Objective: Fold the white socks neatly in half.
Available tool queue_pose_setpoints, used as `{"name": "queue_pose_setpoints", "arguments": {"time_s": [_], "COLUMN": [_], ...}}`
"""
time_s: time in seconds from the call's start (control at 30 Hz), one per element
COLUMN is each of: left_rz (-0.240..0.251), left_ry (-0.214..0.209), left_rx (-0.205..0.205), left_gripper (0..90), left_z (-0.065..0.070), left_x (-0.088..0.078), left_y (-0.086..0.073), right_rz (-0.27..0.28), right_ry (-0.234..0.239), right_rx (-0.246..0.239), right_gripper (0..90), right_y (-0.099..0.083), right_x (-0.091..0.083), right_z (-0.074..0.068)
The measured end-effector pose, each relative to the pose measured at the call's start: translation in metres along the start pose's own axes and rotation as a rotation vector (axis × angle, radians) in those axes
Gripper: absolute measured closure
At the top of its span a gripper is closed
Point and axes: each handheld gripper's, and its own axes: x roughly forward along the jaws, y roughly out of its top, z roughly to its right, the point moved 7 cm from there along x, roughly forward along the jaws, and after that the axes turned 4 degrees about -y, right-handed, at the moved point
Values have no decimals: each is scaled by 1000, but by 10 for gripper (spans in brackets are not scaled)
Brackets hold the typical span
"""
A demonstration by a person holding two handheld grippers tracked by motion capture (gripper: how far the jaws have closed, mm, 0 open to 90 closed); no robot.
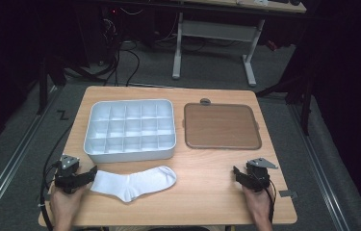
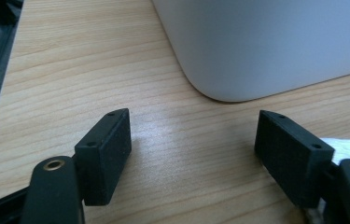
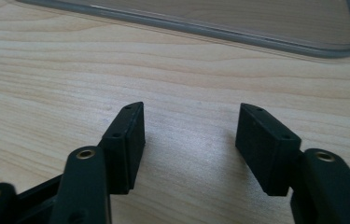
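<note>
White sock (image 1: 135, 183) lies on desk (image 1: 207, 192) below divided tray (image 1: 130, 129); left tongs (image 1: 91, 175) beside sock and right tongs (image 1: 237, 174) both gape wide, empty.

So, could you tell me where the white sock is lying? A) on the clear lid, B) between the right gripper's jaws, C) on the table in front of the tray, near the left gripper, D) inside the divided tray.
C: the sock lies flat on the table, on the person's side of the tray, right beside the open left gripper.
</note>
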Motion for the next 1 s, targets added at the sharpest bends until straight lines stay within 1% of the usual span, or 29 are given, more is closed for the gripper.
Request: {"name": "queue_pose_setpoints", "arguments": {"time_s": [0.07, 0.2, 0.3, 0.37, 0.4, 0.47, 0.5, 0.53, 0.6, 0.67, 0.77, 0.8, 0.93, 0.97, 1.0], "left_rz": [-2, -3, -5, -1, -4, -3, 8, 15, 15, 21, 16, 11, 6, 6, 4], "left_ry": [0, 2, -2, -7, -11, -20, -29, -38, -52, -59, -79, -86, -107, -107, -116], "left_rx": [8, 20, 7, -20, -24, -23, -12, -11, -25, -40, -87, -96, -120, -120, -128], "left_gripper": [275, 288, 305, 316, 326, 346, 355, 361, 366, 370, 381, 384, 387, 387, 387], "left_z": [1, 1, 2, 2, 1, 3, 5, 7, 9, 10, 12, 13, 16, 16, 18], "left_x": [0, 0, -2, -2, -3, -5, -6, -7, -10, -12, -17, -19, -28, -28, -33], "left_y": [-1, -2, -1, 1, 1, 1, 1, 2, 3, 4, 5, 5, 6, 6, 6], "right_rz": [3, 8, 10, 8, 10, 16, 19, 22, 22, 26, 29, 34, 38, 38, 45], "right_ry": [-7, -7, -3, 3, 9, 21, 28, 37, 52, 69, 91, 100, 134, 134, 152], "right_rx": [7, 0, 1, 7, 8, 7, 7, 9, 6, -9, -29, -36, -55, -55, -61], "right_gripper": [471, 524, 545, 553, 558, 568, 573, 575, 576, 578, 581, 582, 592, 592, 596], "right_y": [0, 0, 0, 0, 0, 1, 1, 2, 2, 3, 4, 5, 8, 8, 10], "right_x": [0, -1, -1, -1, -2, -3, -4, -4, -5, -5, -6, -7, -10, -10, -12], "right_z": [1, 0, -1, -2, -2, -4, -6, -8, -12, -16, -24, -27, -39, -39, -45]}}
